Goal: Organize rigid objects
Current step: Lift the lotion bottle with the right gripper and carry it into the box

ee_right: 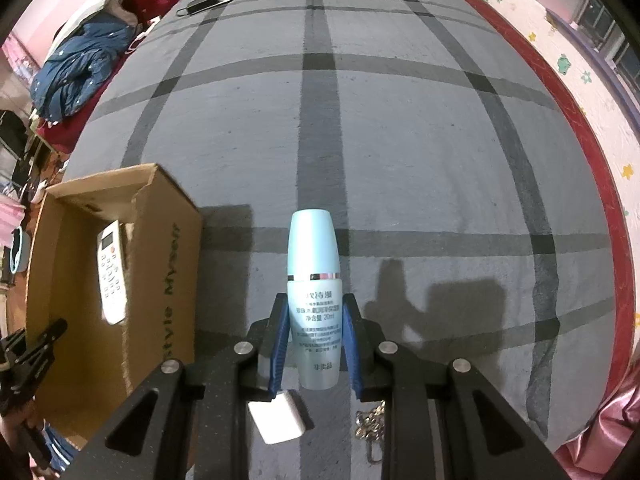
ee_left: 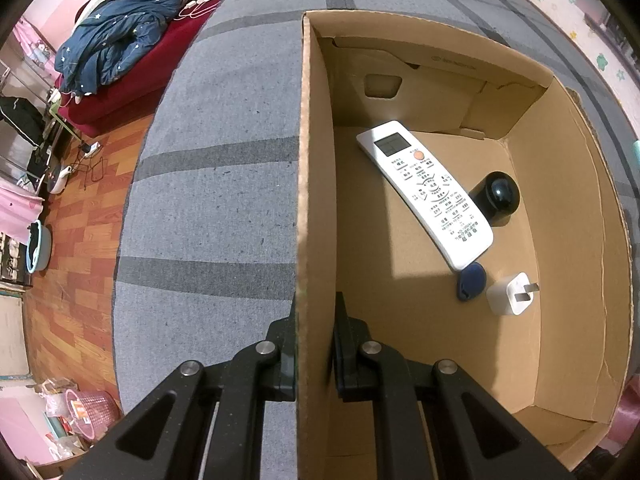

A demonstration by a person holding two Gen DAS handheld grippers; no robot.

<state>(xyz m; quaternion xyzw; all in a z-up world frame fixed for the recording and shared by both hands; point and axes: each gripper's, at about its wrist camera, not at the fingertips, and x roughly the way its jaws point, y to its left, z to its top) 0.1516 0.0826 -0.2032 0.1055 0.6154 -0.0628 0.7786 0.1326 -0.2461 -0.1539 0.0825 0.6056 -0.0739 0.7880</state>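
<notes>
left gripper [ee_left: 314, 344] pinches cardboard box [ee_left: 316, 200] wall, steadies it; right gripper [ee_right: 314, 340] squeezes blue lotion bottle [ee_right: 314, 300], likely boxing it.

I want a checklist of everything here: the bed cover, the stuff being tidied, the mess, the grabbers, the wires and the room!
Surface: grey plaid cover.
Job's things: cardboard box holds white remote, black round thing, blue tag, white plug.
Clutter: white block and chain on the cover.
Grippers: left gripper clamps the box wall; right gripper holds pale blue bottle.
Cables: white cords on the red sofa.
Surroundings: blue jacket, wood floor.
</notes>
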